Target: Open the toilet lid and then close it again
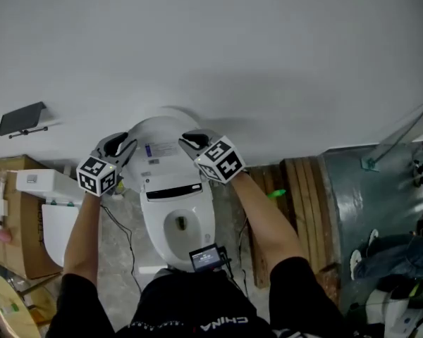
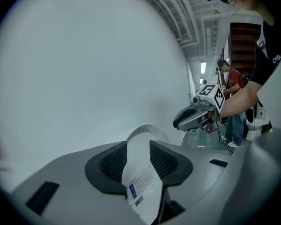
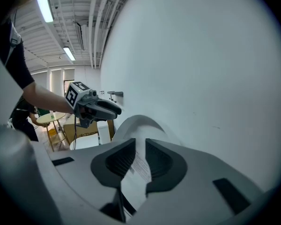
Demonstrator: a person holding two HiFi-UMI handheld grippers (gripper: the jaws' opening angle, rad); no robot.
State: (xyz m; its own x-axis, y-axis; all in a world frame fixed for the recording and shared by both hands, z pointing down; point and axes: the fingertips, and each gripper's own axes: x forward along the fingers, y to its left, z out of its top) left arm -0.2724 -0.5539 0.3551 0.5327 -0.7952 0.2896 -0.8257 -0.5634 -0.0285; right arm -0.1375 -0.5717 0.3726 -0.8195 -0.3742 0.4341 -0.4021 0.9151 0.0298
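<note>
The white toilet [image 1: 180, 220] stands against the wall with its lid [image 1: 162, 134] raised almost upright, the bowl open below it. My left gripper [image 1: 127, 145] sits at the lid's left top edge. In the left gripper view the labelled lid [image 2: 139, 172] lies between the jaws [image 2: 138, 157], which stand a little apart, open. My right gripper [image 1: 190, 141] is at the lid's right top edge. In the right gripper view its jaws [image 3: 140, 161] are shut on the thin lid [image 3: 136, 170]. Each gripper also shows in the other's view: right gripper [image 2: 183, 121], left gripper [image 3: 113, 109].
The white wall [image 1: 218, 48] rises right behind the lid. A cardboard box [image 1: 14, 220] and a white box [image 1: 49, 183] stand left of the toilet. Wooden planks [image 1: 296, 189] and a grey metal block [image 1: 366, 210] lie to the right. A cable [image 1: 127, 238] runs down the floor.
</note>
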